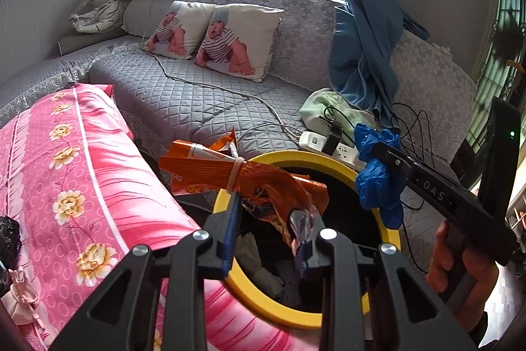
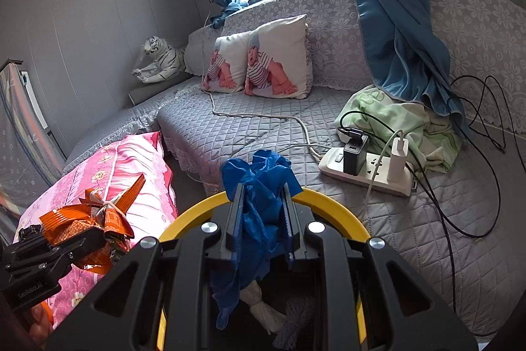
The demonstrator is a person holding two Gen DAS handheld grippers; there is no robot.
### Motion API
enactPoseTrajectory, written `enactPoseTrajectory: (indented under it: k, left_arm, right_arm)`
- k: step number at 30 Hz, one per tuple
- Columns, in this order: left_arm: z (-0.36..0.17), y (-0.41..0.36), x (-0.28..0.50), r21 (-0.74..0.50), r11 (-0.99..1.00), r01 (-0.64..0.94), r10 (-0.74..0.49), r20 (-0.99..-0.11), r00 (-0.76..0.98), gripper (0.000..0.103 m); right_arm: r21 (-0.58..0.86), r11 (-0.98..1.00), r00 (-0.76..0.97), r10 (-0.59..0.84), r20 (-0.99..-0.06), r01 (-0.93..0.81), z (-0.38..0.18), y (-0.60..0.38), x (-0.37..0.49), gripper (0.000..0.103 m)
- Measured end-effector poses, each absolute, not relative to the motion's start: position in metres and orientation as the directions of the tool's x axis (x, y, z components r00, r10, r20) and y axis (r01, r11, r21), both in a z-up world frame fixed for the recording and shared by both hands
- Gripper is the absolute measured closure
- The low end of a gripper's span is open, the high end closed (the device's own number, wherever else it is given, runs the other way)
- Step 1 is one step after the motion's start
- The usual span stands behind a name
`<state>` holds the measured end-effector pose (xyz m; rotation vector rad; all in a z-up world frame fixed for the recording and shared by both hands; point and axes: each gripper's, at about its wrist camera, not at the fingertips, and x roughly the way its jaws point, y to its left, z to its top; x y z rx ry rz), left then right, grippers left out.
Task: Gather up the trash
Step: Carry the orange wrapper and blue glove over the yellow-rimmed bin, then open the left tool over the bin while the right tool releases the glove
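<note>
My left gripper [image 1: 269, 216] is shut on a crumpled orange snack wrapper [image 1: 230, 170] tied with a rubber band, held over the yellow-rimmed bin [image 1: 263, 301]. My right gripper [image 2: 263, 203] is shut on a crumpled blue plastic glove [image 2: 259, 173], held over the same bin [image 2: 338, 209]. The glove also shows in the left wrist view [image 1: 378, 180], and the wrapper in the right wrist view [image 2: 88, 219]. White tissue and other trash [image 2: 263, 308] lie inside the bin's black liner.
A pink floral pillow [image 1: 82, 186] lies left of the bin. The grey quilted sofa [image 2: 230, 127] holds two baby-print cushions [image 2: 263, 61], a white power strip with chargers [image 2: 368, 166], black cables, a green cloth [image 2: 411, 120] and a blue curtain [image 2: 404, 38]. A toy tiger [image 2: 161, 61] sits at the far left.
</note>
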<state>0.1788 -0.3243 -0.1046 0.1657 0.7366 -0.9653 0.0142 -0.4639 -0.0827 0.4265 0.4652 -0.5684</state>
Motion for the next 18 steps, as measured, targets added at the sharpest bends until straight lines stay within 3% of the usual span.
enactPoseTrajectory:
  k: [18]
  left_arm:
    - [-0.150,-0.345,0.185,-0.231,0.551,0.802,-0.670,-0.695,0.260,0.076]
  right_arm:
    - [0.229,0.744,0.707,-0.422,-0.567,0.627,-0.103,-0.471,0.022,0.084]
